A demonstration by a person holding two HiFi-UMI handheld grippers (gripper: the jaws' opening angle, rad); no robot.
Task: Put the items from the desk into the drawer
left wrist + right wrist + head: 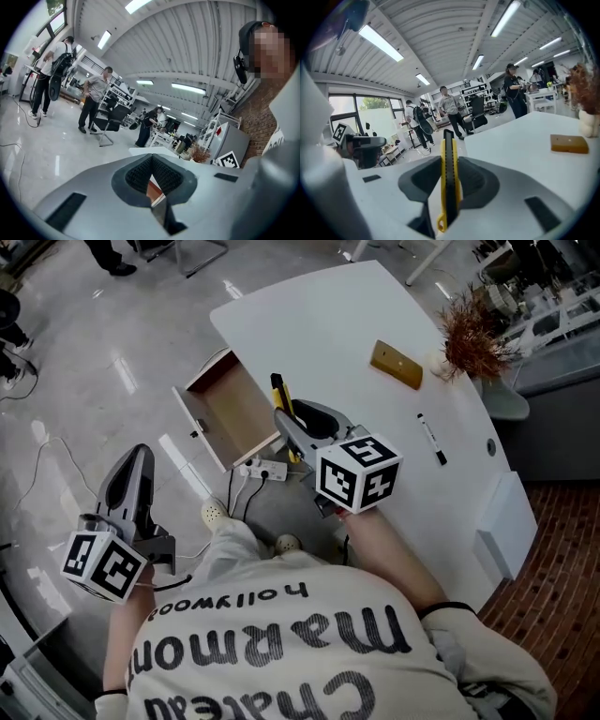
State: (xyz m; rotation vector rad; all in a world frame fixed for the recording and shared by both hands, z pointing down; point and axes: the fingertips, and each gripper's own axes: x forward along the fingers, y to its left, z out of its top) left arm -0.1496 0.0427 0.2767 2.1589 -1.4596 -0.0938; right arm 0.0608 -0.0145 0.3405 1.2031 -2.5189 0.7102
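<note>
Right gripper [449,161]: your jaws are clamped on the utility knife [449,183]. The pads press its flat sides about mid-body, the tail loop is nearest you and the blade end points away.
Left gripper [151,161]: your jaws are together with nothing between them. In the head view it hangs off the desk [328,324], at 8 o'clock of the right one.
Knife position: in the head view it is held over the desk's near edge, with the open drawer [234,407] just beside it at 9 o'clock.
Handling: the knife is stiff and probably light, and its smooth plastic sides could pivot between two pads. The mid-body hold looks the steadiest, so keep it.
Blade: whether it is out cannot be made out, so treat that far end as sharp.
Step in hand: by the look of it, you are carrying the knife across to the drawer.
Next move: bring it low inside the drawer before you part the jaws, so it does not drop and skid.
Left on desk: a brown block [396,364] sits at 2 o'clock of your right gripper and a marker pen [431,439] at 3 o'clock.
</note>
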